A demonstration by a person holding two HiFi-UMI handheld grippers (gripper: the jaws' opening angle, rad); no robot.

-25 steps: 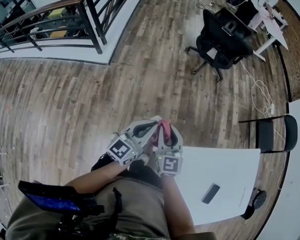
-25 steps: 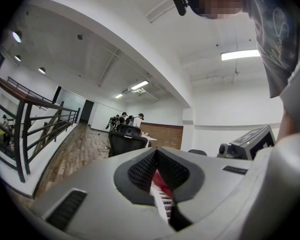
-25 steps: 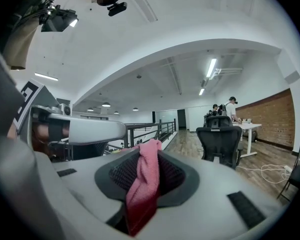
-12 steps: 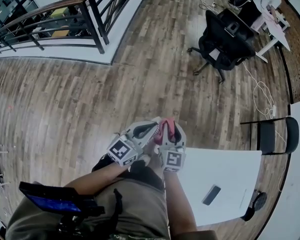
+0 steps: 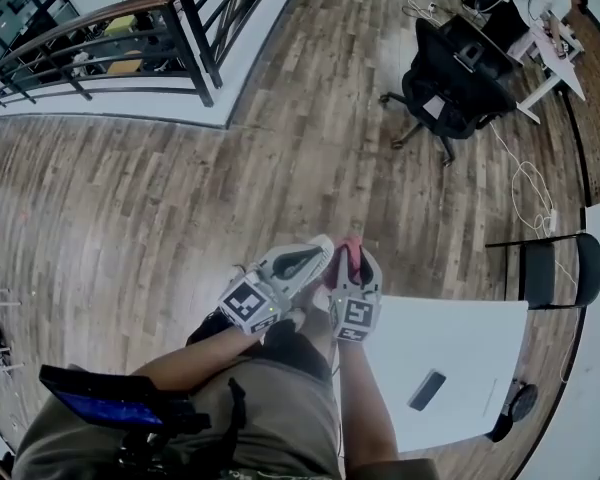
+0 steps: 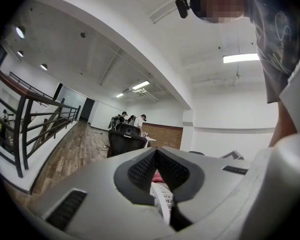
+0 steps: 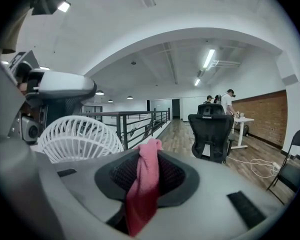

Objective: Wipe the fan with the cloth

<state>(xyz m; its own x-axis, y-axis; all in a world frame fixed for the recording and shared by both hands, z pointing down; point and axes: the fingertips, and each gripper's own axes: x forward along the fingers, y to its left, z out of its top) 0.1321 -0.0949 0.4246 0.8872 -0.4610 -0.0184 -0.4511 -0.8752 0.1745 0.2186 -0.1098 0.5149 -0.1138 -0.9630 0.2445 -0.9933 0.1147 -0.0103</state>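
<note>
My left gripper [image 5: 322, 246] points level and is shut on a white ribbed part of the fan [image 6: 161, 201], which fills the slot between its closed jaws [image 6: 157, 152]. From the right gripper view the fan's white round grille [image 7: 75, 136] sits at the left, just under the left gripper's grey body [image 7: 60, 86]. My right gripper [image 5: 351, 248] is close beside the left one. It is shut on a pink cloth [image 7: 145, 184] that hangs out of its jaws [image 7: 148, 149]. The cloth [image 5: 346, 260] shows pink between both grippers in the head view, where the fan itself is hidden.
A white table [image 5: 450, 358] with a dark phone [image 5: 422, 389] stands at my right. On the wood floor are a black office chair [image 5: 455, 83], a black side chair [image 5: 545, 268] and a loose cable [image 5: 525, 183]. A dark railing [image 5: 110, 38] runs at the far left.
My right gripper with the pink cloth has sunk a little and shifted slightly beside the left one. The left gripper has kept still with its grip unchanged.
</note>
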